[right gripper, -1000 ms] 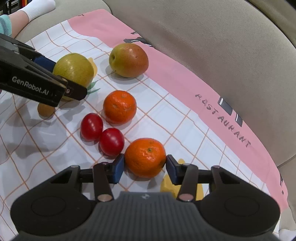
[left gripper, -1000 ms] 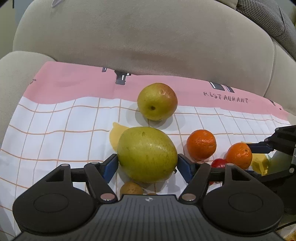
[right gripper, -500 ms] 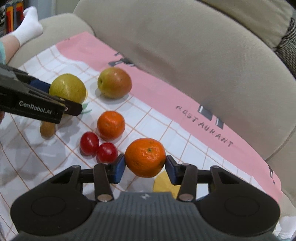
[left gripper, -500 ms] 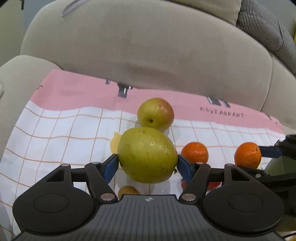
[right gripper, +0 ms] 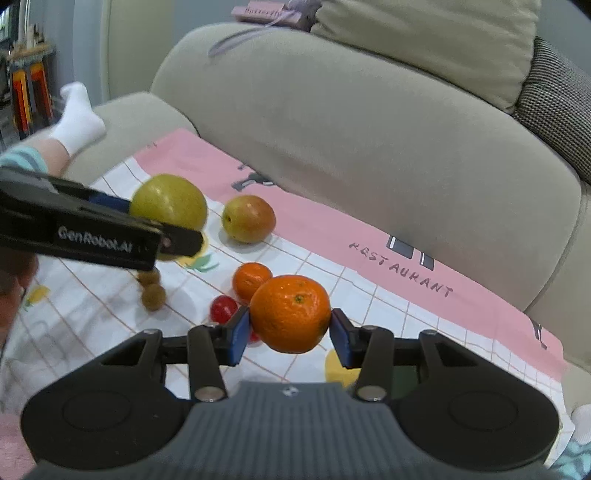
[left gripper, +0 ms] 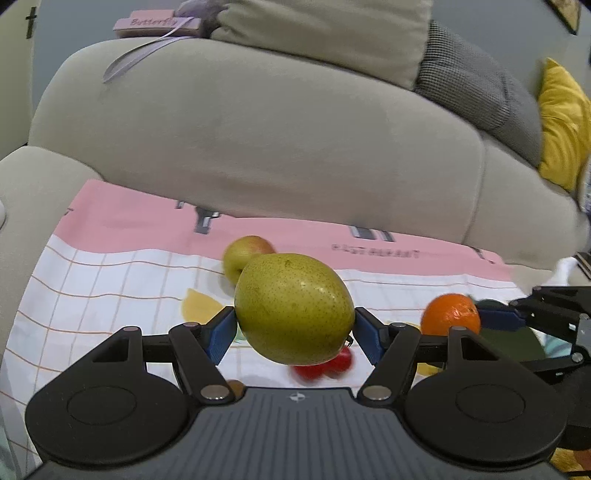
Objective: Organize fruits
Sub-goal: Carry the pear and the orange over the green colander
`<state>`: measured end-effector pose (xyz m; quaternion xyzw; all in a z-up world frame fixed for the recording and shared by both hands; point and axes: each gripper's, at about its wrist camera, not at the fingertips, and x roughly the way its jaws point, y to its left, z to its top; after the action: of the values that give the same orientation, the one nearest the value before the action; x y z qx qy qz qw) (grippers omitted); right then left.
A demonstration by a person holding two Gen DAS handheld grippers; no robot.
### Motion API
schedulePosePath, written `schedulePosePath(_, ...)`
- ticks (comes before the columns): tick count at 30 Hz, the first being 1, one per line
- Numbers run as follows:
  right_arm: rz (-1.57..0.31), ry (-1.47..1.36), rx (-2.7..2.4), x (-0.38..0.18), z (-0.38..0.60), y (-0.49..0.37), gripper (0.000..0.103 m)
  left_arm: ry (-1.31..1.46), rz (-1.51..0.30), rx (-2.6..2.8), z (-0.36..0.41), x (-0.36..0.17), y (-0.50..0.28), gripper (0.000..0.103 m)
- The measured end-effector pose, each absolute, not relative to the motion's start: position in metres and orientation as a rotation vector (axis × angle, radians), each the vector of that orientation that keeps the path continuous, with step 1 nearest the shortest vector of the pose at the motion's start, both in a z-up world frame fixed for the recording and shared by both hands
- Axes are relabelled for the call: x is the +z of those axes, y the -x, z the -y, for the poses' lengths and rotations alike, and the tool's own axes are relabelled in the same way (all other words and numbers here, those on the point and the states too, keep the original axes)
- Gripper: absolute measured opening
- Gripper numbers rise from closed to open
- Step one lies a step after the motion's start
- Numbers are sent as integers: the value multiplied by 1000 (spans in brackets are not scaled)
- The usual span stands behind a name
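A beige sofa [right gripper: 369, 140] carries a pink-bordered checked cloth [right gripper: 369, 258] printed "RESTAURANT", and a pink block [left gripper: 155, 25] on the backrest reads "Butterfly". The left gripper [left gripper: 293, 326], marked "GenRobot.AI" on its side in the right wrist view, clamps a green pear [left gripper: 293, 308] above the cloth, in front of a second pear [right gripper: 248, 218]. The right gripper [right gripper: 290, 332] clamps a mandarin [right gripper: 290, 314] above the cloth, near a second mandarin [right gripper: 251, 278], cherry tomatoes [right gripper: 223, 308] and two small brown fruits [right gripper: 152, 291].
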<state>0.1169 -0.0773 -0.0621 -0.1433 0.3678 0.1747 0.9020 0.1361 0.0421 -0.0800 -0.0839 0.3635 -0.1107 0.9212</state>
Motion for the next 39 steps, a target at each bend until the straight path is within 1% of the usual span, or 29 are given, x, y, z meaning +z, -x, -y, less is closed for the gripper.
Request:
schedulePosePath(7, -725, 256, 328, -44, 104, -88, 44, 166, -736, -308, -13, -63, -118, 78)
schedulePosePath(14, -728, 190, 271, -42, 146, -63, 44, 125, -739, -384, 21, -52, -103, 78)
schedulePosePath(22, -765, 111, 206, -55, 192, -50, 44, 53, -763, -473, 58, -52, -100, 78)
schedulePosePath(28, -807, 64, 178, -69, 220, -47, 44, -16, -827, -537, 83, -63, -105, 79)
schedulePosePath(35, -867, 55, 191, -88, 234, -51, 44, -142, -875, -621, 118, -72, -107, 79)
schedulePosePath(39, -898, 98, 246, -99, 231, -51, 44, -228, -921, -686, 136, -78, -114, 79)
